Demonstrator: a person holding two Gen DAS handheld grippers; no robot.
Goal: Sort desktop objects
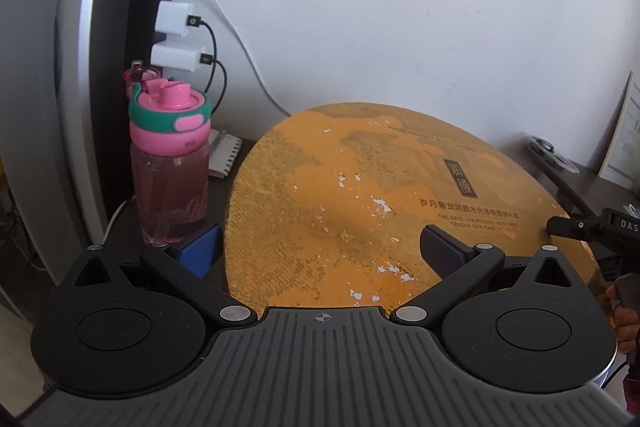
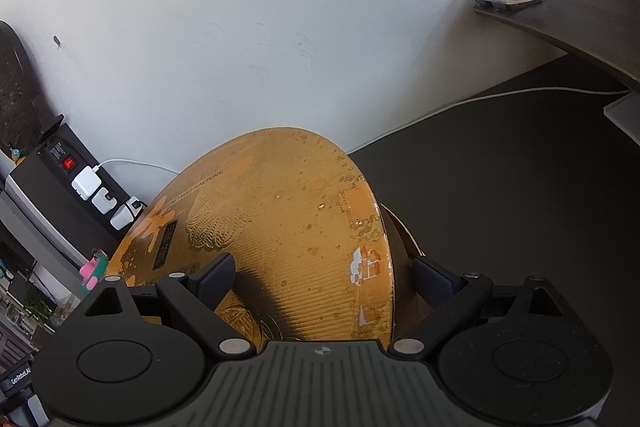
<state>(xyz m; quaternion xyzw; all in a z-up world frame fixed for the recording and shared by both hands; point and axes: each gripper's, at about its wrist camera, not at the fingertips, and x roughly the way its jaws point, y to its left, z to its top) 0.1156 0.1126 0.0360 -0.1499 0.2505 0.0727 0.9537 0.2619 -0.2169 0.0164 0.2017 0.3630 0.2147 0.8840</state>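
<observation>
The left claw [image 1: 320, 247] was matte black, with a ribbed grey plate marked by a small crosshair, round silver rivets at its linkage joints and blue-faced pads [image 1: 200, 251]. The right claw [image 2: 320, 275] matched it, though its pads [image 2: 214, 277] looked dark.
</observation>
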